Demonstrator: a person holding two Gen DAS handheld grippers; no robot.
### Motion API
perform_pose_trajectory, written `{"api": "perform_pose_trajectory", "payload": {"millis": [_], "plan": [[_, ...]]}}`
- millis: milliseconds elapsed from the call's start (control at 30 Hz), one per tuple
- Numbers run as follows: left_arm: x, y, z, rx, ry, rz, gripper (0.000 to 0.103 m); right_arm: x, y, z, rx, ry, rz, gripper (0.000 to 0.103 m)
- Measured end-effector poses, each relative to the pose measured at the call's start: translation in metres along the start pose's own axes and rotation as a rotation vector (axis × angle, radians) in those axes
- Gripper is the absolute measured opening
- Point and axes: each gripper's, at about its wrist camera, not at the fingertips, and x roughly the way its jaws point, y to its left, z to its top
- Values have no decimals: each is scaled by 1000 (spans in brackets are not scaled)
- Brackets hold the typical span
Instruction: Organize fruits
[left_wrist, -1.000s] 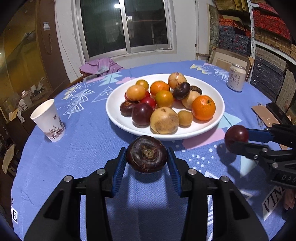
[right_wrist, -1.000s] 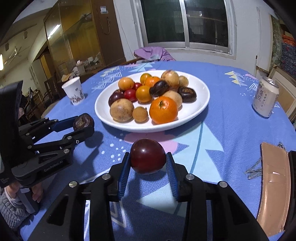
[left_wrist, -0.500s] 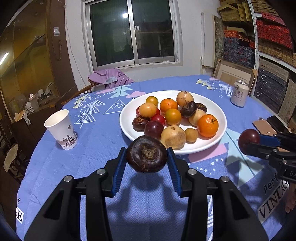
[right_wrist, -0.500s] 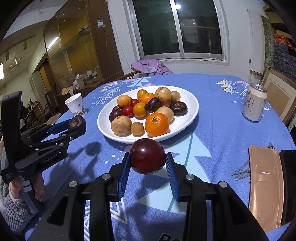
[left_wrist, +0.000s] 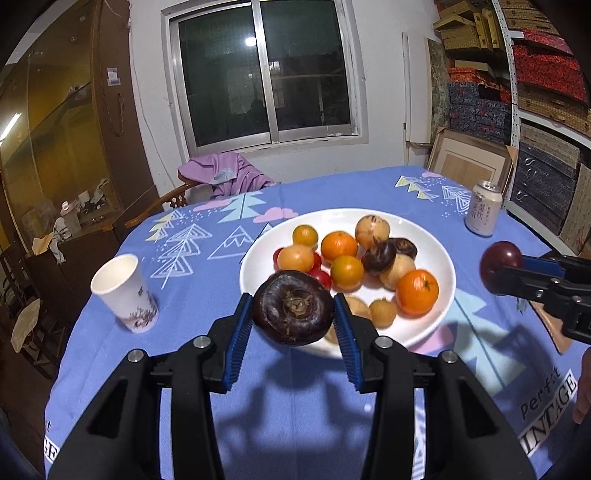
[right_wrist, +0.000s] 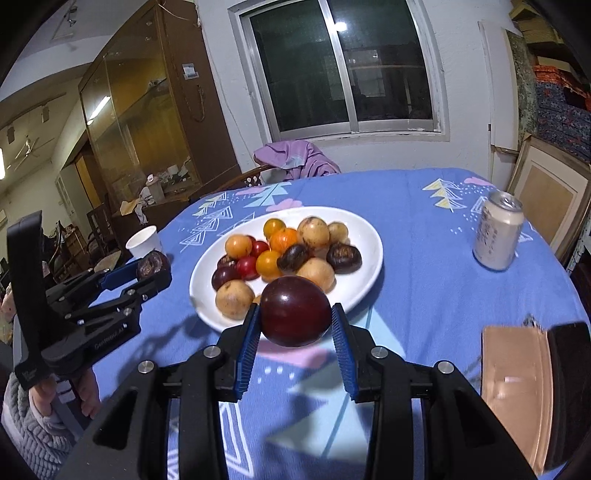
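Note:
A white plate (left_wrist: 439, 317) (right_wrist: 365, 273) holds several fruits: oranges, brown round fruits, red tomatoes and dark fruits. My left gripper (left_wrist: 293, 312) is shut on a dark brown mangosteen (left_wrist: 293, 306), held in the air in front of the plate's near-left rim. It also shows in the right wrist view (right_wrist: 153, 264). My right gripper (right_wrist: 295, 317) is shut on a dark red plum (right_wrist: 295, 310), held above the plate's near rim. The plum shows at the right of the left wrist view (left_wrist: 500, 260).
A white paper cup (left_wrist: 125, 291) (right_wrist: 144, 242) stands left of the plate. A drink can (left_wrist: 484, 212) (right_wrist: 496, 232) stands at the right. A tan wallet (right_wrist: 517, 395) lies near the right edge. A chair with purple cloth (left_wrist: 225, 175) is behind the blue-clothed table.
Both grippers have risen and pulled back from the plate, each still holding its fruit. The plate now sits lower and farther in both views.

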Motion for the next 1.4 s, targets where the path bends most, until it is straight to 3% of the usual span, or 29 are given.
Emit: {"api": "perform_pose_trajectory", "payload": {"millis": [167,300,333,367,433,600,633,667,733,933,1100,1400], "plan": [[45,-4,16,-29,58,-10,44,59,0,25,13,70,-47,41],[72,-4,18,-39,90,-7,47,83,0,29,8,67,-84,42],[75,-4,18,-42,94,-12,55,83,1,30,6,64,-81,51],[77,-3,18,-44,93,-8,68,83,1,29,4,63,-80,68],[78,-3,17,-42,71,30,83,75,2,28,2,28,-88,75],[64,-5,15,-23,42,24,89,50,4,27,3,-27,-84,75],[60,-6,15,-21,36,23,92,46,5,25,4,-33,-83,80],[54,-7,14,-21,29,23,95,39,6,22,4,-44,-87,91],[41,-8,10,-18,16,22,96,25,8,15,-5,-75,-101,97],[1,2,-4,-61,18,-5,99,-16,19,-13,-4,-102,-168,100],[-28,12,-23,-102,30,-28,99,-37,22,-39,-11,-98,-166,100],[-58,14,-43,-108,33,-51,99,-42,28,-60,-28,-75,-164,100]]}}
